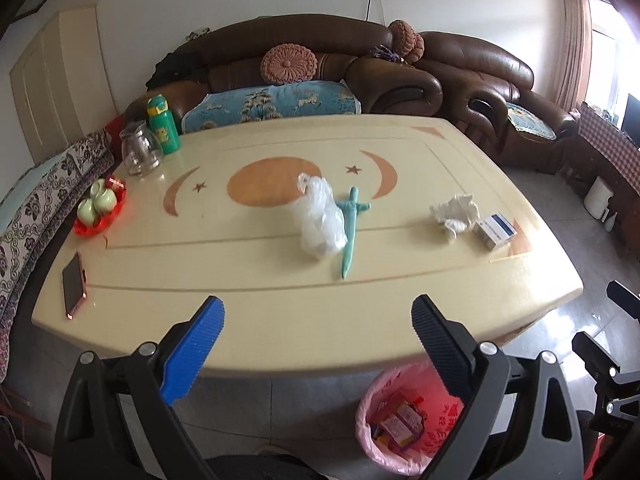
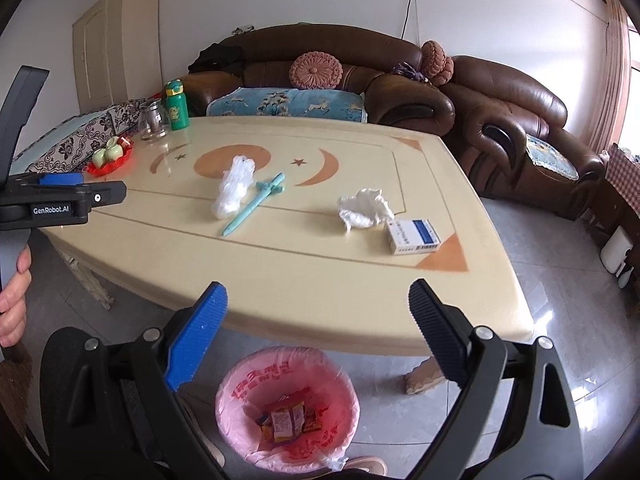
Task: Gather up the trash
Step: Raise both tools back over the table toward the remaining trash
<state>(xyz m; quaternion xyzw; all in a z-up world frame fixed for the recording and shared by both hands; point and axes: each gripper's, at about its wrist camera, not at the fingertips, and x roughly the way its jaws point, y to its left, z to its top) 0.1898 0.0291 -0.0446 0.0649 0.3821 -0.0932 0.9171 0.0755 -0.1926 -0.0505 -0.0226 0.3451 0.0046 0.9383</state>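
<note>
Left gripper (image 1: pixel 316 316): jaws wide apart, empty. Crumpled clear plastic bag (image 1: pixel 320 216) on cream counter (image 1: pixel 280 320), 12 o'clock of jaws. Right gripper (image 2: pixel 318 304): jaws wide, empty; crumpled white tissue (image 2: pixel 366 208) at 1 o'clock; pink-lined bin (image 2: pixel 286 404) at 6 o'clock.

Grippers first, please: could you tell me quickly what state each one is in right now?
Left gripper: open, holding nothing.
Right gripper: open, holding nothing.
</note>
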